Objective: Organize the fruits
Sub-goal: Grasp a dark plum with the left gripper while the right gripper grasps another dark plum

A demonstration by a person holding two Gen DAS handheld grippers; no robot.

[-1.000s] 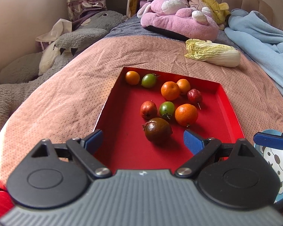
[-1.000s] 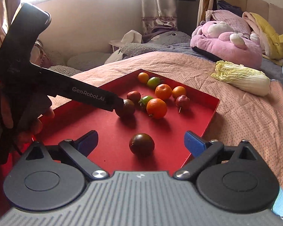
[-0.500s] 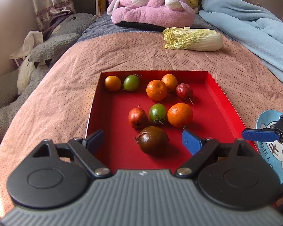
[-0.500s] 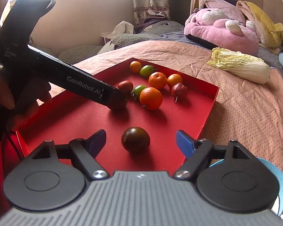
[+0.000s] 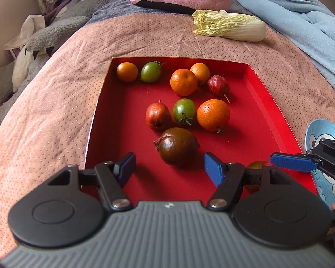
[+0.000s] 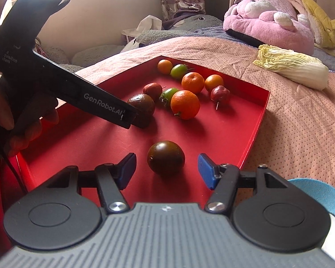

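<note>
Left wrist view: left tool [image 5: 169, 166] released, dark fruit [image 5: 177, 145] framed ahead in tray [image 5: 268, 116]. Right tool [image 6: 167, 171] released, second dark fruit [image 6: 166, 157] framed.

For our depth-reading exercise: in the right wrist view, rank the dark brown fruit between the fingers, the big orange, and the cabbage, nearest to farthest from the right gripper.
1. Dark brown fruit, between the right gripper fingers.
2. Big orange, mid-tray.
3. Cabbage, on the blanket beyond the tray, far right.
</note>
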